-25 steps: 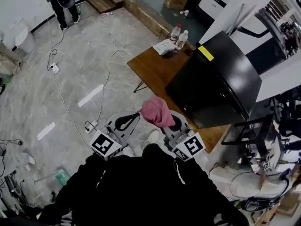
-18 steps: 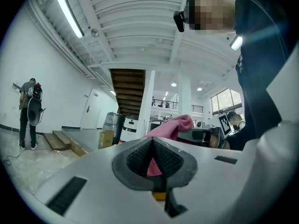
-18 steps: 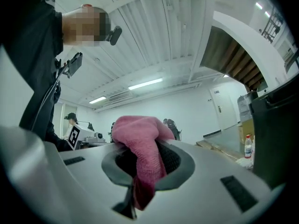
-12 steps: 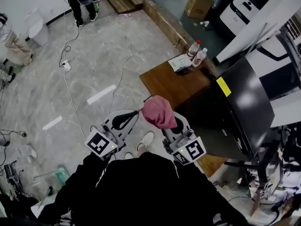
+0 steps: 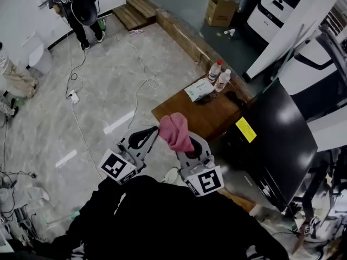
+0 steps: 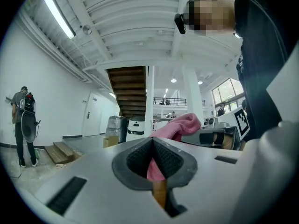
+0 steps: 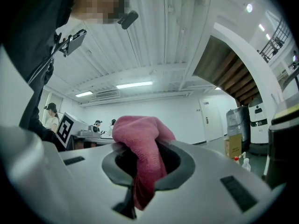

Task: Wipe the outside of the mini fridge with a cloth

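Our right gripper clamps the pink cloth; our left gripper seemingly nips its edge. The mini fridge stands apart.

A pink cloth is held at centre between the left hand-held gripper and the right hand-held gripper. The black mini fridge is seen at 3 o'clock. Two bottles are stood on the wooden desk at 1 o'clock.

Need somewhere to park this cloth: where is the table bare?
The brown wooden table is bare on its near half, from the white packet to its near edge, left of the black mini fridge; the pink cloth could go there. The far end is crowded: two clear plastic bottles, the packet, a dark object beside the fridge.
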`<state>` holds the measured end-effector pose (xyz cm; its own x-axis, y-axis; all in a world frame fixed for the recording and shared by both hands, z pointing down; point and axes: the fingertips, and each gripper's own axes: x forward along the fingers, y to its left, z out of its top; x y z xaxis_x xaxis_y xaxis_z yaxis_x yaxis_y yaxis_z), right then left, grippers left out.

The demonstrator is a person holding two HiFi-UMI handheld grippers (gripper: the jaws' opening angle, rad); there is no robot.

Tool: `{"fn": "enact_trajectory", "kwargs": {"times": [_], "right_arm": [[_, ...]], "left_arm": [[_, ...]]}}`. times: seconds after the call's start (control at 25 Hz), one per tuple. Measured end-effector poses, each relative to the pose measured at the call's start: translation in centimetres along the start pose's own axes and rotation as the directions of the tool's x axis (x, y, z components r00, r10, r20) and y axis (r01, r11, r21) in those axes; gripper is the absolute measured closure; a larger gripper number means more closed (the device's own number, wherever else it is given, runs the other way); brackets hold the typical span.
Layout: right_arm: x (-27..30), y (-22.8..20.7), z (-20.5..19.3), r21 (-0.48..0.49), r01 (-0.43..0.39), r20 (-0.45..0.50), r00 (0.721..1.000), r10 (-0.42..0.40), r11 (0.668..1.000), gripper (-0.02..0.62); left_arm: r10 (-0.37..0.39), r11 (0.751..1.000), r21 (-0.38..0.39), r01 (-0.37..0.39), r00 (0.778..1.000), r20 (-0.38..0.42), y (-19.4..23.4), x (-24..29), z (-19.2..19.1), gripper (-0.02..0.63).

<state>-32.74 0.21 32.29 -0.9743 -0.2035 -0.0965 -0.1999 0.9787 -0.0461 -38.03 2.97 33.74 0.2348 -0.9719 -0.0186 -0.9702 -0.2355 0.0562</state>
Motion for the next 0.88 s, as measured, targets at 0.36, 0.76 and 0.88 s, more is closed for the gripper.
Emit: {"fn": "enact_trajectory", "kwargs": {"times": [0.36,0.76,0.88], "right_arm": [[5.4,-5.5,1.0,0.038,0.107,0.018,0.994,-0.107,0.994,0.538],[13.6,-14.7,-1.6,0.043,0.345,0.006,0.938,-0.345,0.938,0.537],[15.1,-18.8,-2.6,0.108,0.462,0.008,0.885,-0.465,0.88,0.538]], "left_arm": [[-0.078,0.997,-0.011,0.078,0.997,0.0,6.6,7.0,1.4,0.6],[-0.322,0.946,-0.042,0.32,0.946,-0.036,15.7,18.0,-0.1,0.6],[-0.423,0.906,-0.036,0.422,0.906,-0.029,17.7,21.8,-0.4,0.6]]}}
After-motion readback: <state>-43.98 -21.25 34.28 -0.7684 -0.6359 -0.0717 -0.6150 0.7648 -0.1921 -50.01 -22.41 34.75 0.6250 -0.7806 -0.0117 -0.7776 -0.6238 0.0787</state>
